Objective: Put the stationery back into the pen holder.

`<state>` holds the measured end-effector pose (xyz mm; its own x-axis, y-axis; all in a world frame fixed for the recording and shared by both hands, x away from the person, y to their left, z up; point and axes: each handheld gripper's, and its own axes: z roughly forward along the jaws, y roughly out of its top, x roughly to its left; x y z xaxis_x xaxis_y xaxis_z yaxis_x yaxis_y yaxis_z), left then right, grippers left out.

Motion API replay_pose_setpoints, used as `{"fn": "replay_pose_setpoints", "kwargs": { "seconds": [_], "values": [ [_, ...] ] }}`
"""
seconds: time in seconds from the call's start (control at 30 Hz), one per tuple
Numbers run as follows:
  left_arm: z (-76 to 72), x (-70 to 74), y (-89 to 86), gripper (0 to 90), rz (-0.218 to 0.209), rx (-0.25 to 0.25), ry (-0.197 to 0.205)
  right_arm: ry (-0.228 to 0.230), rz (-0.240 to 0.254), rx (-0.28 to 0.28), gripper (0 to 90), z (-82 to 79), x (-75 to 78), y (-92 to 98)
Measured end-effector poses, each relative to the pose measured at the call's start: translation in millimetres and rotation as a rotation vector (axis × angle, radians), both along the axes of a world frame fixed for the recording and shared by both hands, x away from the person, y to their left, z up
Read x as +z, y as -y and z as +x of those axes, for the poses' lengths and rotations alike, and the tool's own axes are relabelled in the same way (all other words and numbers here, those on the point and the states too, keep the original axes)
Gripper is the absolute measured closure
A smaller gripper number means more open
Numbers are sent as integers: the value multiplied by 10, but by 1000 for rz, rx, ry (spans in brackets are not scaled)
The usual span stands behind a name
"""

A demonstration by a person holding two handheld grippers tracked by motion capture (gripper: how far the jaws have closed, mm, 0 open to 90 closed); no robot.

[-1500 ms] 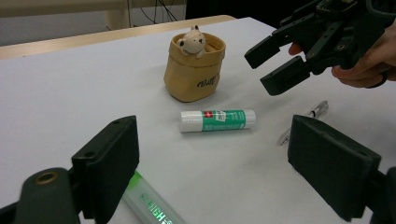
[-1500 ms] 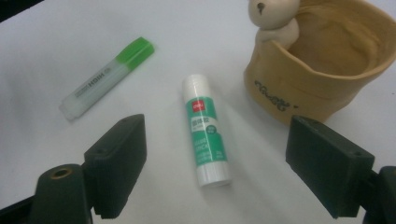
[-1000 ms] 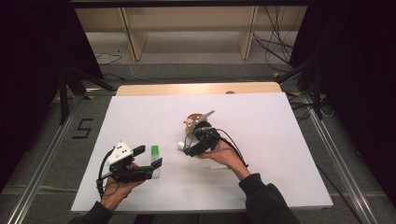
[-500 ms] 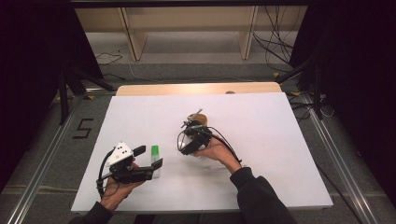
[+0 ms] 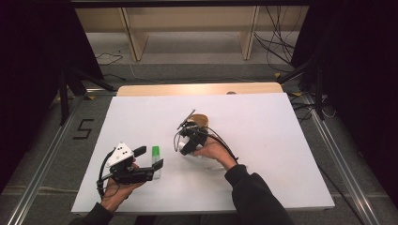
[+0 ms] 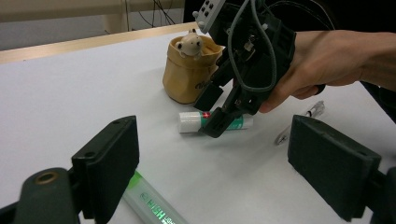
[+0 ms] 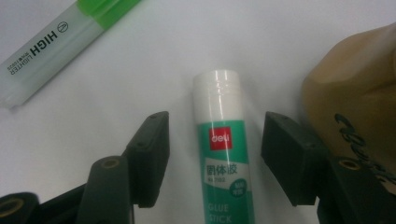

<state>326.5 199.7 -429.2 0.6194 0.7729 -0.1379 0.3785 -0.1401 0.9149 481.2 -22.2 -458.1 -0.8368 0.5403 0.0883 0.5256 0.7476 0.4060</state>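
White sheeting covers the counter [image 5: 281,154], with a wooden edge strip along its 12 o'clock side and dark floor around it.

Right gripper [image 5: 184,146]: held near the counter's centre, pointed down at the surface. Its fingers [image 7: 152,154] stand apart and have just been closing. The glue stick [image 7: 224,154] lies flat between them, with a clear gap on each side; neither finger touches it. The stick's white cap points to 12 o'clock in the right gripper view, its green label toward the gripper.

Left gripper [image 5: 152,164]: held at about 8 o'clock from the right one, well apart from it. Fingers [image 6: 112,163] are wide apart with nothing between them.

Highlighter [image 5: 156,157]: green, lying flat just beside the left gripper's far finger in the high view. In the right gripper view it lies at 10 o'clock from the glue stick, apart from it.

Pouch [image 6: 189,70]: tan, upright, just past the glue stick at 12 o'clock in the left gripper view, near it but apart. A small plush bear [image 6: 190,44] sticks out of its top.

Pen [image 6: 301,123]: clear, lying flat on the counter at 3 o'clock from the glue stick in the left gripper view.
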Motion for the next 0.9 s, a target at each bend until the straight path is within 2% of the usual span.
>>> {"fn": "replay_pose_setpoints", "kwargs": {
  "seconds": [0.43, 0.63, 0.77, 0.83, 0.9],
  "values": [
    [0, 1, -1, 161, -1, 0, -1, -15, -49, 26, 533, 55, -41, -87],
    [-1, 1, 1, 161, -2, 1, -2, 3, -86, 51, 564, 57, -48, -137],
    [-2, 2, -2, 161, -1, 0, -3, 0, -99, 53, 582, 65, -45, -173],
    [-2, 1, -3, 161, 0, 0, -3, -5, -102, 49, 606, 70, -39, -180],
    [-2, 2, -3, 161, 0, 0, -3, 9, -109, 53, 637, 70, -42, -181]
  ]
}}
